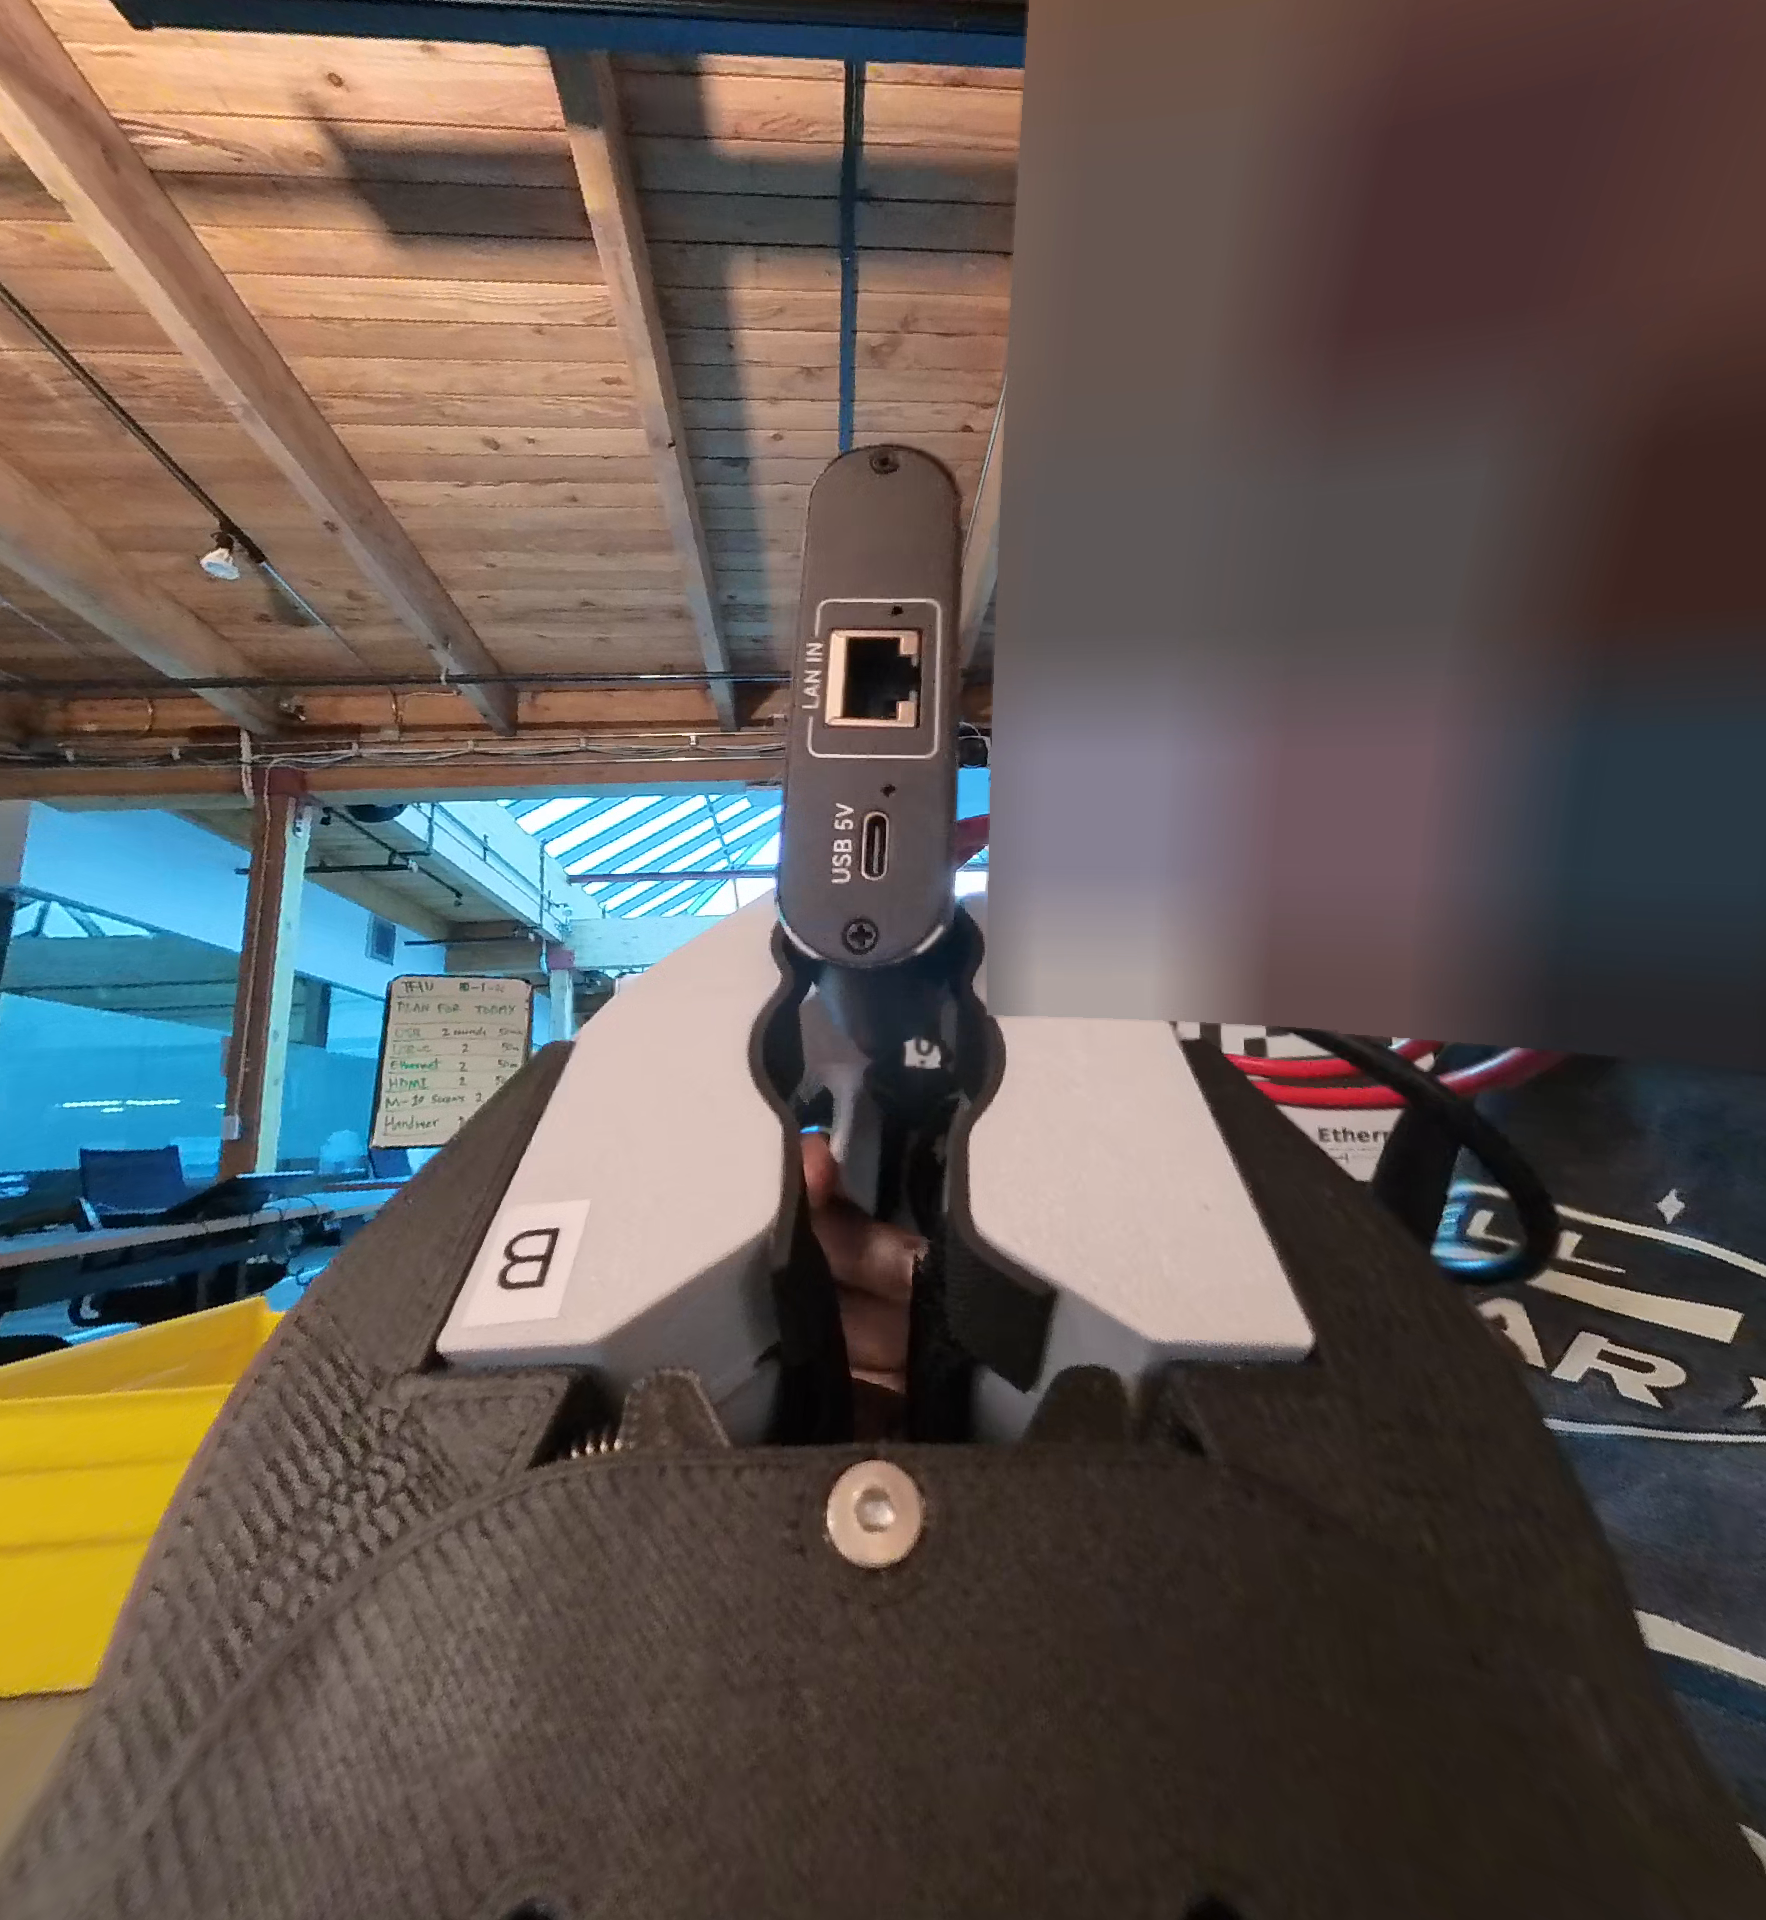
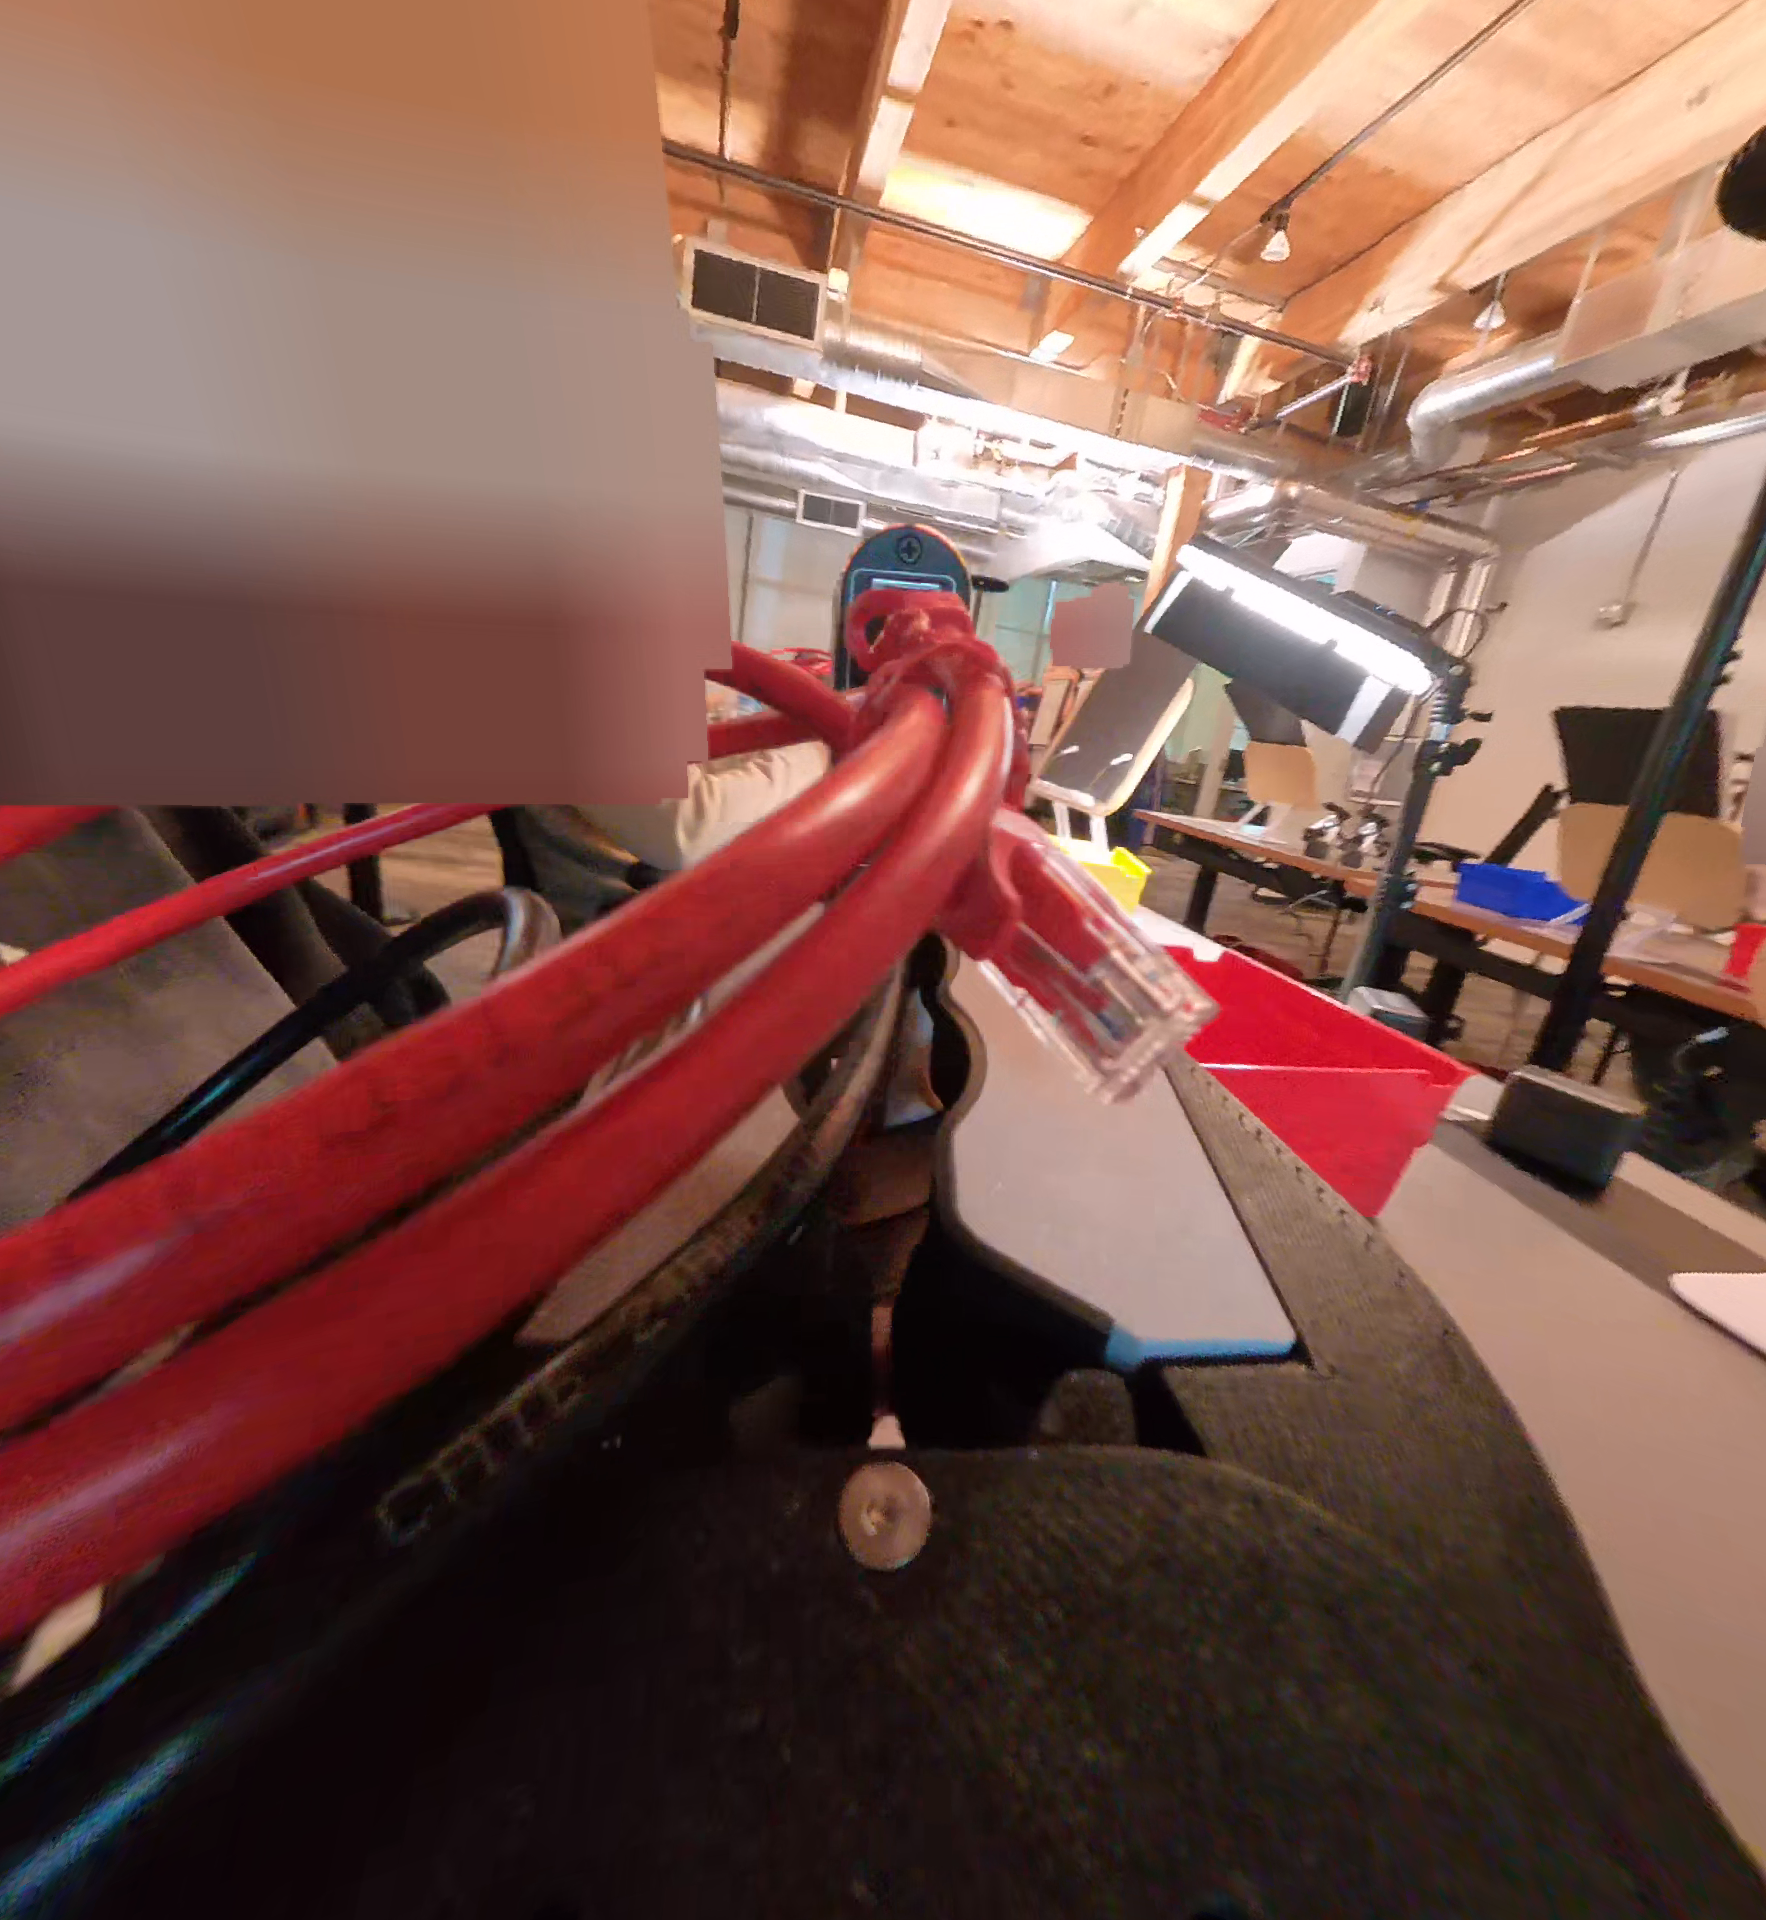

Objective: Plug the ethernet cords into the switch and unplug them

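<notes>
Left wrist view: the left gripper [image 1: 874,971], built of coarse black printed plastic with 2 smooth grey finger blocks, has its jaws clamped on the lower end of the ethernet switch [image 1: 871,707], a slim black metal-look body with rounded ends that stands upright above the fingertips. Its end plate carries 1 empty square network port [image 1: 874,678], 1 small oval USB port [image 1: 876,844] below it, and 2 cross-head screws, 1 at each end. A glossy black cable [image 1: 1461,1164] loops over the dark printed mat [image 1: 1689,1226] to the right, beside a coil of red cord [image 1: 1378,1070]; a yellow plastic bin [image 1: 48,1496] sits at lower left. Right wrist view: a bundle of round red ethernet cords [image 2: 505,1091] runs diagonally across the right gripper [image 2: 920,997] and hides its left finger, so whether its jaws are apart or together cannot be told. A red tie [image 2: 910,649] gathers the cords at their far end, directly in front of the switch's black rounded end, where 1 red connector appears to meet it. A second connector, the clear plastic plug [image 2: 1107,987] with a red boot, hangs free over the grey right finger [image 2: 1087,1174], pointing down and right. A red bin [image 2: 1315,1070] rests on the grey tabletop [image 2: 1585,1351] beyond.
</notes>
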### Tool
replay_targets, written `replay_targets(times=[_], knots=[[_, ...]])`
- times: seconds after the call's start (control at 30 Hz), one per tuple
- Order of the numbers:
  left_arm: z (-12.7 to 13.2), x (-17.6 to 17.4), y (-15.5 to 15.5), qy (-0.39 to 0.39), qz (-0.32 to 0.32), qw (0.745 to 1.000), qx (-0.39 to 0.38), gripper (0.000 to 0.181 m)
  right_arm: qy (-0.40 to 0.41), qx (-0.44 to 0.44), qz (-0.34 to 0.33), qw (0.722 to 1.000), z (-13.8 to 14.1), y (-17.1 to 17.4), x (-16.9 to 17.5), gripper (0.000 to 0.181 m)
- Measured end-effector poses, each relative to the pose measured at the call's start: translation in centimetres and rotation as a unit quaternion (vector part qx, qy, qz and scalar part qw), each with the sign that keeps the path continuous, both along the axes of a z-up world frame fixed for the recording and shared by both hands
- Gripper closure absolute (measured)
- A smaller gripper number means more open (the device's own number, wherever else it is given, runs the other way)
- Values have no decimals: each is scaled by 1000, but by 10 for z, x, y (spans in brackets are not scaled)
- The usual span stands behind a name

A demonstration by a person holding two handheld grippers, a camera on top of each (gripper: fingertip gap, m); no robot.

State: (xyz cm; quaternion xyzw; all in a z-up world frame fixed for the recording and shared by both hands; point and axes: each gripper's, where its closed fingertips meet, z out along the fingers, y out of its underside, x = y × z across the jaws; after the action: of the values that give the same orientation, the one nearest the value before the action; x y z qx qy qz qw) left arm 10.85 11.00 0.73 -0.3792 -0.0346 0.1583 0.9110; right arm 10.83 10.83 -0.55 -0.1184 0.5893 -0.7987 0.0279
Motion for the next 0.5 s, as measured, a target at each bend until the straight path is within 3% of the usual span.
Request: replay_targets(times=[0.5], knots=[[-2, -12, -1, -2, 107, 994, -24, 156, 54, -1, -119, 991, -2, -1, -15, 167]])
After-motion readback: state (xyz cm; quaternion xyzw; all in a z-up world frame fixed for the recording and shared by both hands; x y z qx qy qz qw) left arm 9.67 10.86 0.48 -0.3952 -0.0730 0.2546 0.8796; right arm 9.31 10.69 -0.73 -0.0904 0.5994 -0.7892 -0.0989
